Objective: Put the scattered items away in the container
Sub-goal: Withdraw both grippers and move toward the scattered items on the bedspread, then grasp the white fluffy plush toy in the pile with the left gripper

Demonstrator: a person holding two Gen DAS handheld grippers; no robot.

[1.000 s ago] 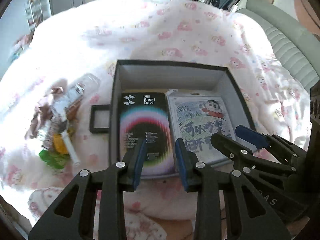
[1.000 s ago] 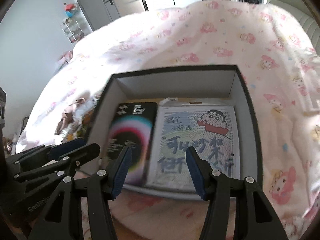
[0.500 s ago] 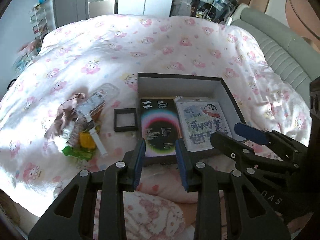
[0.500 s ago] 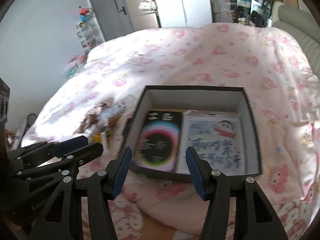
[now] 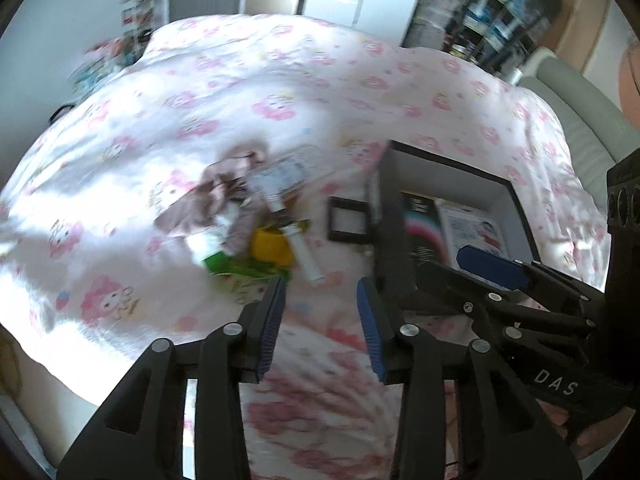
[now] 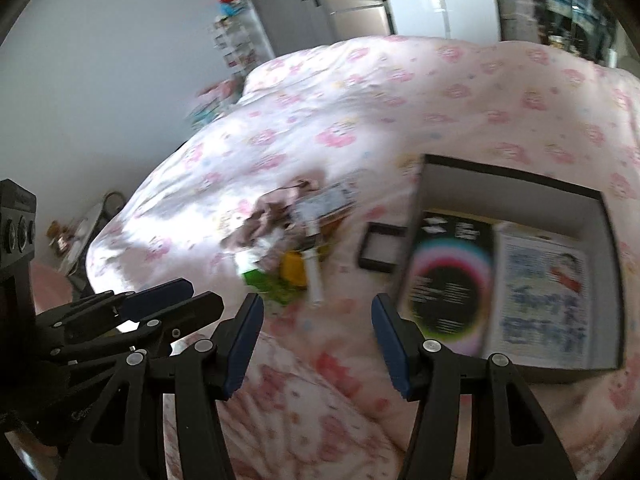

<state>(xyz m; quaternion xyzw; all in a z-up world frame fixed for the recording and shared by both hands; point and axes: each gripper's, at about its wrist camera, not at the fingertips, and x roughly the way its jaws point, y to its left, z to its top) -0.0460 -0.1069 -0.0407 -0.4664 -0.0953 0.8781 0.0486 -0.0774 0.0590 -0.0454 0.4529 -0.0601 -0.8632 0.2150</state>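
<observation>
A black box (image 5: 516, 196) (image 6: 612, 248) lies on the pink bedspread and holds a black Smart Devil pack (image 6: 448, 276) and a white cartoon card (image 6: 544, 292). Left of the box lies a small black frame (image 5: 347, 220) (image 6: 378, 246). Further left sits a blurred pile of loose items (image 5: 256, 220) (image 6: 288, 240): brownish cloth, a clear packet, a yellow piece, green wrapping, a white stick. My left gripper (image 5: 320, 316) hovers short of the pile, its jaws opening with nothing between them. My right gripper (image 6: 316, 332) stands open and empty, near the pile and the frame.
The pink patterned bedspread (image 5: 280, 80) covers the whole bed. A grey padded headboard (image 5: 580, 108) runs along the right. A door, shelves and a cabinet stand beyond the bed. A folded pink cloth lies under both grippers at the near edge.
Both grippers have pulled back from over the box and swung left toward the pile. The box now sits at the right. The left jaws stand wider than before.
</observation>
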